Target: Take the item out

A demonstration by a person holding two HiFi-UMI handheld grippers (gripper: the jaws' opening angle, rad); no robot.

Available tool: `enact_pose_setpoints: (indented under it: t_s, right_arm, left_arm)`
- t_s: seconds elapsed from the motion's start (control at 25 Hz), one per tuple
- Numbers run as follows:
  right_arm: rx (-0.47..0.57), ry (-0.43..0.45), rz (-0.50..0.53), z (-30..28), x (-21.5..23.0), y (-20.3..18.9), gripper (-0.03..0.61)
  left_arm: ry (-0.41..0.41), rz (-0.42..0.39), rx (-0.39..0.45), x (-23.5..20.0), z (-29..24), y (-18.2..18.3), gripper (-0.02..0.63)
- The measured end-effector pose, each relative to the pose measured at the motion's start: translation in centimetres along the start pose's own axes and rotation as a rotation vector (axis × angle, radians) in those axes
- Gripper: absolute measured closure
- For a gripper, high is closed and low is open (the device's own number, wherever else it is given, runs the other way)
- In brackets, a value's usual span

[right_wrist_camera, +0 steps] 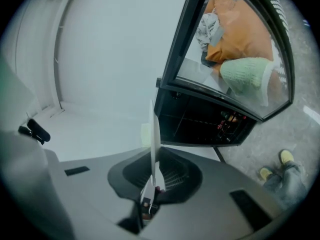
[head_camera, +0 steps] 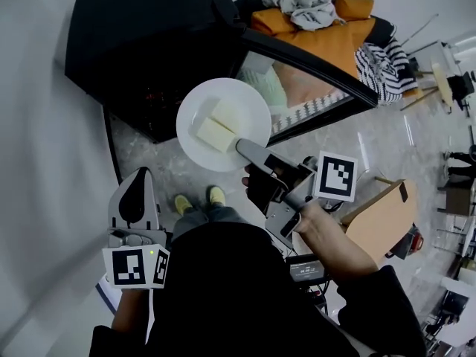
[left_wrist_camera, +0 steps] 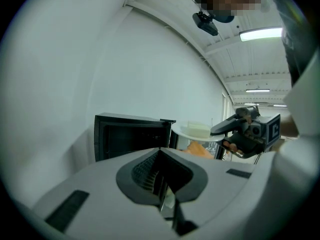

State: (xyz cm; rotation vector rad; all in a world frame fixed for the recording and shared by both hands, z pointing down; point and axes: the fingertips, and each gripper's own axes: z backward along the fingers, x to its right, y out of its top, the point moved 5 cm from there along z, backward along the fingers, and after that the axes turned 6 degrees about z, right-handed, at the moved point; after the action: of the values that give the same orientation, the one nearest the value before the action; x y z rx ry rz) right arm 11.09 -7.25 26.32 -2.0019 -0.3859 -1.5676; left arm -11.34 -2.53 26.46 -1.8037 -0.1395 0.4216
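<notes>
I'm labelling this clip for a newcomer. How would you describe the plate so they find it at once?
Find the black oven with its glass door swung open. Before its opening, the right gripper holds a round white plate by the rim. It is the only white disc there, carrying two pale yellow blocks.

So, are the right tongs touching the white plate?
Touching. The right gripper view shows the white plate edge-on, its rim pinched in the right tongs.
</notes>
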Motion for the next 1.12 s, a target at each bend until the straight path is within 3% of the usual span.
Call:
enact_pose_setpoints:
  t_s: [0.36, 1.12]
  right_arm:
    - [0.015, 0.023, 0.022, 3.0, -2.8, -1.2, 0.549]
    - [0.030, 0.036, 0.045, 3.5, -1.4, -1.4, 0.549]
  left_arm:
    - [-0.009, 0.003, 0.031, 1.7, 3.0, 2.0, 0.604]
    - [-0.021, -0.021, 0.082, 2.2, 2.5, 2.1, 0.604]
